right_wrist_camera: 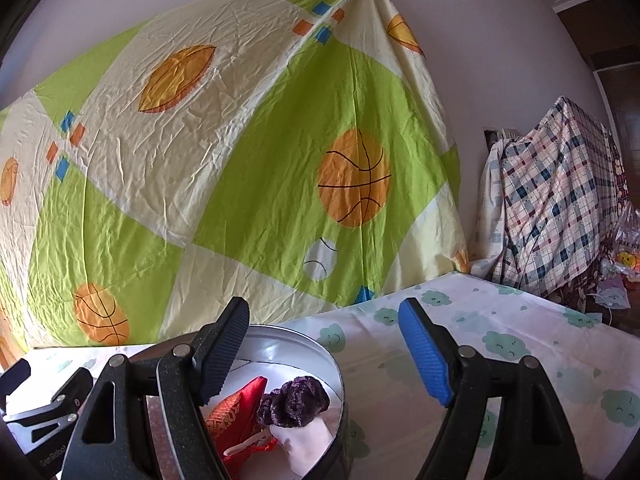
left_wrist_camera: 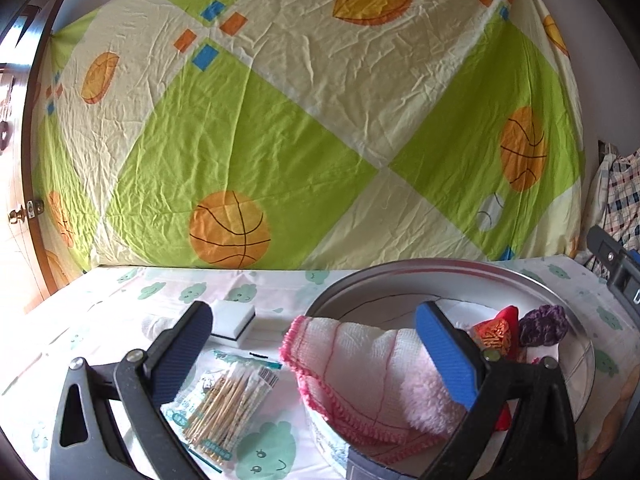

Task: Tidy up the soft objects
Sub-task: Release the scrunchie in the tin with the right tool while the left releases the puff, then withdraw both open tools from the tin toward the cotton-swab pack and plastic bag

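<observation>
On the counter [left_wrist_camera: 120,320], under a cloth printed with green clouds, a round metal tray [left_wrist_camera: 400,272] sits at about four o'clock in the left wrist view. A pink-edged towel [left_wrist_camera: 352,352] lies draped over the tray's near rim, part inside and part hanging out. The left tongs [left_wrist_camera: 316,344] stand wide apart; the towel lies between the two pads, and the blue right pad [left_wrist_camera: 448,356] sits against its fluffy pink side, though whether it presses there cannot be told. The dark left pad is clear of the towel, above a packet of cotton swabs [left_wrist_camera: 224,404] at seven o'clock. A white sponge block [left_wrist_camera: 232,322] lies beyond that packet.

Deeper in the tray, at three o'clock, a red embroidered pouch [left_wrist_camera: 500,328] rests beside a purple scrunchie [left_wrist_camera: 544,326], the two touching.

In the right wrist view the right tongs [right_wrist_camera: 324,356] are also spread wide with nothing between them. Their dark left pad hangs over the tray, above the pouch and scrunchie at six o'clock; the blue pad is over bare cloth. A basketball-print sheet [right_wrist_camera: 240,160] hangs behind the counter.
</observation>
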`<state>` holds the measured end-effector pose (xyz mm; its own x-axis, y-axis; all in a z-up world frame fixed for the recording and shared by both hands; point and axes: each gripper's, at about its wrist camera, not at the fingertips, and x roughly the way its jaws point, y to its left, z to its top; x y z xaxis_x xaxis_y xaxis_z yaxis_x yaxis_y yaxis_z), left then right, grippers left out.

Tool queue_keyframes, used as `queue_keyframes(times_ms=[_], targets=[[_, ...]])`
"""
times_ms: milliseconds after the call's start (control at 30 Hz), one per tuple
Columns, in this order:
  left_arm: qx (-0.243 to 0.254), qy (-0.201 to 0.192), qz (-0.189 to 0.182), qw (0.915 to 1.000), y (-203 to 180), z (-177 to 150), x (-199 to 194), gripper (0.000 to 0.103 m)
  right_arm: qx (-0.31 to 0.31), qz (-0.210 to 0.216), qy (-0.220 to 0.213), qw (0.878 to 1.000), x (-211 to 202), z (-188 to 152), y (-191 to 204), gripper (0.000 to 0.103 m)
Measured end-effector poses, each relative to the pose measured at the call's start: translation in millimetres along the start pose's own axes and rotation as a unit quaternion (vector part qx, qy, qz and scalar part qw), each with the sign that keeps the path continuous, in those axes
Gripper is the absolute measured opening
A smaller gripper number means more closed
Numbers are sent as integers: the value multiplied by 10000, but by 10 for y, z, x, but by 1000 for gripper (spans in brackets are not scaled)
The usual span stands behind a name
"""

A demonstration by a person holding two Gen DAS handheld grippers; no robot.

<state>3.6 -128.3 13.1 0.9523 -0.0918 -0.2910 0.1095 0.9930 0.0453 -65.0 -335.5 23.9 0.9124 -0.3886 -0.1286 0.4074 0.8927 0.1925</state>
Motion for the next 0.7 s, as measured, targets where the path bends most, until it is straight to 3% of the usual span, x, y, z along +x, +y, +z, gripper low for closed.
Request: queue_keyframes(times_ms=[700], targets=[[-186,348,-191,9990,365,-119,-4,103,246,-258,-188,9992,-468,-100,189,79]])
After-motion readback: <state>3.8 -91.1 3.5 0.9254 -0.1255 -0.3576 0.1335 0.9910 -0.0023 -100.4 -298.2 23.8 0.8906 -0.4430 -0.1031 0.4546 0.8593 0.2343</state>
